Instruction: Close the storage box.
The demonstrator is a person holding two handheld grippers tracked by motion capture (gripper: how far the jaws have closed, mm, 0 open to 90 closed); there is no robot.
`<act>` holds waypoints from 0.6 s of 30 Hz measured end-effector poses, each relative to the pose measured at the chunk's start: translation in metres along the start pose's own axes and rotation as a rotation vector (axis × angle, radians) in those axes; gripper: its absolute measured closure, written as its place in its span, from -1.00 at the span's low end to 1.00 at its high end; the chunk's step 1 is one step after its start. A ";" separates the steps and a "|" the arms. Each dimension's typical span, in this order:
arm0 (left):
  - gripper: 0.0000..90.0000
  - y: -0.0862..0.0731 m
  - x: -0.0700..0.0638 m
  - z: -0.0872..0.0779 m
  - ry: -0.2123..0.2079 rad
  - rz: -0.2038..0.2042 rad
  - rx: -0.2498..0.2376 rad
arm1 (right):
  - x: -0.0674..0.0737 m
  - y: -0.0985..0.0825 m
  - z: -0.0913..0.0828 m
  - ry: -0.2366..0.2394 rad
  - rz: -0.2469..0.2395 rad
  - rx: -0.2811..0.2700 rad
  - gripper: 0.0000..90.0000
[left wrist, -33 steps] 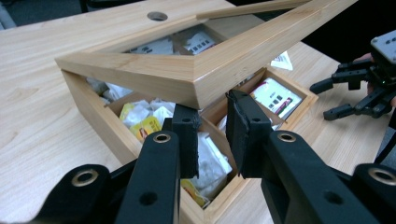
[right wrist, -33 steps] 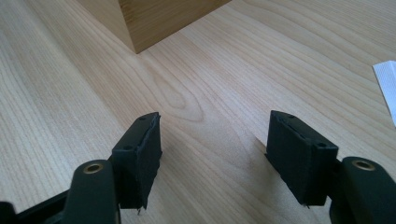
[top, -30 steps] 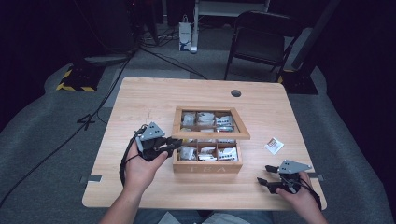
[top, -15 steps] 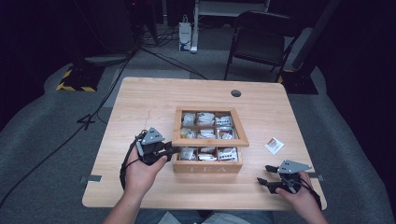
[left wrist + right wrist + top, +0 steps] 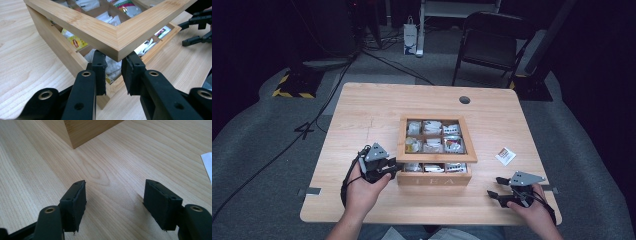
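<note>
A wooden tea box sits in the middle of the table, with several packets in its compartments. Its windowed lid is hinged at the back and hovers a little above the box front. My left gripper reaches under the lid's front-left corner. In the left gripper view the jaws stand a narrow gap apart beneath the lid corner, with nothing pinched between the pads. My right gripper rests on the table at the front right, wide open and empty.
A white tea packet lies on the table right of the box, and its edge is near my right gripper. A round cable hole is at the table's back. A folding chair stands behind the table.
The lid has come down from a raised tilt to just above the box front, and my left gripper has dropped with it. The right gripper has stayed where it was.
</note>
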State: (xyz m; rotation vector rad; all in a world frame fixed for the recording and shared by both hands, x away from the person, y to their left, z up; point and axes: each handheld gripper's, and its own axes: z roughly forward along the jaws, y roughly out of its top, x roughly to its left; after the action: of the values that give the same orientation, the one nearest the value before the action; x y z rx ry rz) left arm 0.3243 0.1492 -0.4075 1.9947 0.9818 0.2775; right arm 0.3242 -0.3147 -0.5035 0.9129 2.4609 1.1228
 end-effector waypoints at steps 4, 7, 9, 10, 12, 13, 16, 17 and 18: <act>0.62 -0.005 -0.002 0.002 0.009 0.017 0.020 | 0.000 0.000 0.000 0.000 0.000 0.000 -0.23; 0.62 -0.008 -0.002 0.004 0.007 0.017 0.029 | 0.000 0.000 0.000 -0.001 -0.001 0.000 -0.23; 0.62 -0.012 -0.002 0.006 0.010 0.022 0.046 | 0.000 0.000 0.000 -0.001 0.000 0.000 -0.23; 0.62 -0.012 -0.002 0.006 0.010 0.022 0.046 | 0.000 0.000 0.000 -0.001 0.000 0.000 -0.23; 0.62 -0.015 -0.002 0.007 0.011 0.021 0.053 | 0.000 0.000 0.000 -0.001 -0.002 0.001 -0.23; 0.62 -0.015 -0.002 0.007 0.012 0.023 0.052 | 0.000 0.000 0.000 -0.001 -0.001 0.000 -0.23; 0.62 -0.018 -0.003 0.008 0.018 0.024 0.062 | 0.000 0.000 0.000 -0.001 0.000 0.000 -0.23; 0.61 -0.018 -0.003 0.008 0.018 0.024 0.062 | 0.000 0.000 0.000 -0.001 0.000 0.000 -0.23; 0.61 -0.018 -0.004 0.008 0.021 0.028 0.063 | 0.000 0.000 0.000 -0.001 -0.001 0.001 -0.23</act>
State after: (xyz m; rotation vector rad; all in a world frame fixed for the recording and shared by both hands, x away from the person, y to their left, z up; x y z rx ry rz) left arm 0.3164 0.1475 -0.4256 2.0681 0.9871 0.2869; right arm 0.3241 -0.3146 -0.5035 0.9125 2.4606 1.1212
